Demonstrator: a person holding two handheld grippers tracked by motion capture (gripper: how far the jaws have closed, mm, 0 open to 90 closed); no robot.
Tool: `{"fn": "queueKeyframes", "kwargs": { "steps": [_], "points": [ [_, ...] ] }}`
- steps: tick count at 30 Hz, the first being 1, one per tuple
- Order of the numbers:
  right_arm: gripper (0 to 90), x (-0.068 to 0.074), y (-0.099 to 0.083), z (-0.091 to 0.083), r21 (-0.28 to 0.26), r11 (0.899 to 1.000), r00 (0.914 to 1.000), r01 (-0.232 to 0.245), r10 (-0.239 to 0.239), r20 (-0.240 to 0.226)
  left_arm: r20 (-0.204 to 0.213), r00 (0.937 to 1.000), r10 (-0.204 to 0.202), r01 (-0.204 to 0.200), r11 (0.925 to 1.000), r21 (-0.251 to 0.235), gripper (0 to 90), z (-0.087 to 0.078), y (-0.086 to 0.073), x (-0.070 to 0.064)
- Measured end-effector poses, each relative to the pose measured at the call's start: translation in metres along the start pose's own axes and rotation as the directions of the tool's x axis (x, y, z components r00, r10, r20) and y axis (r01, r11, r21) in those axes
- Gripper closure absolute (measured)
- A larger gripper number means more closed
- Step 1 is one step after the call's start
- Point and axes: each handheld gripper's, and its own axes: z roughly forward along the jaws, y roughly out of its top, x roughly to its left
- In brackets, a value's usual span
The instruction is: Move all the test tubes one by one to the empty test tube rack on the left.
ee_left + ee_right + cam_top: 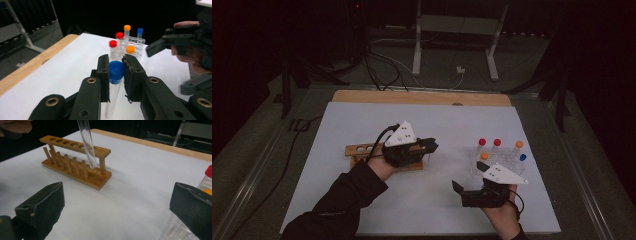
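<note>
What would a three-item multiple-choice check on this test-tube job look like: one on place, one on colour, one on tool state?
1. Where is the bottom of the held tube?
A. in the end hole of the wooden rack
B. flat on the table
C. in the clear rack

2. What colour is its cap?
A. red
B. orange
C. blue

3. How does the right tool stand?
A. shut on a tube
B. open, holding nothing
C. shut on the wooden rack

Answers: 1 A, the right gripper view shows the tube passing through the rack's end hole; 2 C, the left tool clamps a blue cap; 3 B, its jaws stand wide apart with nothing between them.
</note>
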Motion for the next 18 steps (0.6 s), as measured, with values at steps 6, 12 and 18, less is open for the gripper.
{"fn": "queueKeyframes", "kwargs": {
  "steps": [6, 12, 18],
  "points": [
    [0.0, -0.003, 0.000, -0.004, -0.028, 0.999, 0.9998, -0.017, 0.017, -0.008, -0.053, 0.9986, -0.009, 0.008, 0.9999, -0.007, 77.4, -0.013, 0.003, 0.014],
    [0.0, -0.004, 0.001, -0.005, -0.043, 0.999, 0.9997, -0.024, 0.023, -0.009, -0.107, 0.9942, -0.012, 0.011, 0.9999, -0.008, 77.4, -0.024, 0.005, 0.028],
    [0.0, -0.006, 0.001, -0.007, -0.041, 0.999, 0.9998, -0.018, 0.018, -0.004, -0.170, 0.9850, -0.034, 0.033, 0.9994, -0.007, 77.4, -0.027, 0.001, 0.043]
  ]
}}
